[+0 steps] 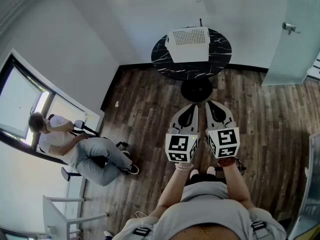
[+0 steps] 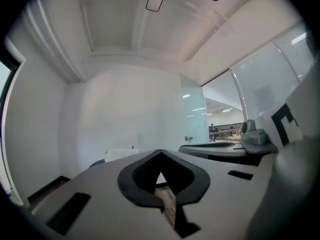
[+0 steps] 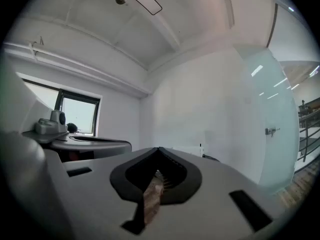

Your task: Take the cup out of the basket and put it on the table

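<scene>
A white perforated basket [image 1: 188,44] stands on a round black marble table [image 1: 220,56] ahead of me. No cup shows in any view; the basket's inside is hidden. My left gripper [image 1: 193,106] and right gripper [image 1: 209,103] are held side by side at waist height, short of the table and pointing at its pedestal. Both are shut with nothing between the jaws. In the left gripper view the jaws [image 2: 160,151] meet at the tip, with the basket [image 2: 120,154] low and far behind. The right gripper view shows the same closed tip [image 3: 159,149] and the basket [image 3: 186,149] beyond.
A person [image 1: 75,146] sits on a chair at the left by a window. A glass door [image 1: 292,34] stands at the right wall. A white frame [image 1: 65,211] is at the lower left. Wooden floor [image 1: 150,99] lies between me and the table.
</scene>
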Available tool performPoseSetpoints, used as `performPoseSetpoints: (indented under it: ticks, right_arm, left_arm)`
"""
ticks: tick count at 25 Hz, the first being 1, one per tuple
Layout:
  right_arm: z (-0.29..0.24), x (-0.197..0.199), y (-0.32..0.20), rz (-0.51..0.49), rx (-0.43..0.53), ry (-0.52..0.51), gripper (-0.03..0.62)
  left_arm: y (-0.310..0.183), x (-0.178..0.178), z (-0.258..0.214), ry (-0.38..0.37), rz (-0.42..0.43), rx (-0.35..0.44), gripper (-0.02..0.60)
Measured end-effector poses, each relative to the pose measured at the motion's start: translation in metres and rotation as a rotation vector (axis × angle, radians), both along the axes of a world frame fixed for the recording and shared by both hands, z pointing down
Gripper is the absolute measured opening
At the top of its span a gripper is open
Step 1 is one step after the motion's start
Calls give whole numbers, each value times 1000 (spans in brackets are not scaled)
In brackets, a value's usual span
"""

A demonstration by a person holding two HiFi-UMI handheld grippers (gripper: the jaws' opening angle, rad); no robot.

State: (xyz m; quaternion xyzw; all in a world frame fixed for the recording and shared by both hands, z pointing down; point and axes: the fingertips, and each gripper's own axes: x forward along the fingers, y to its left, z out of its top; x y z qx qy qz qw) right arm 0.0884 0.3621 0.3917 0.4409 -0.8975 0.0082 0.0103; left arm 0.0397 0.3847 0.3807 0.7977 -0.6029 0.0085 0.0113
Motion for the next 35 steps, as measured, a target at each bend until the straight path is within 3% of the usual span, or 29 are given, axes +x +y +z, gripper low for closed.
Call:
performPoseSetpoints:
  ticks: [35]
  right_arm:
    - [16,18,-31,-71,-32,-22,9]
  left_arm:
    - [-30,20,23,12,-51,-59,6]
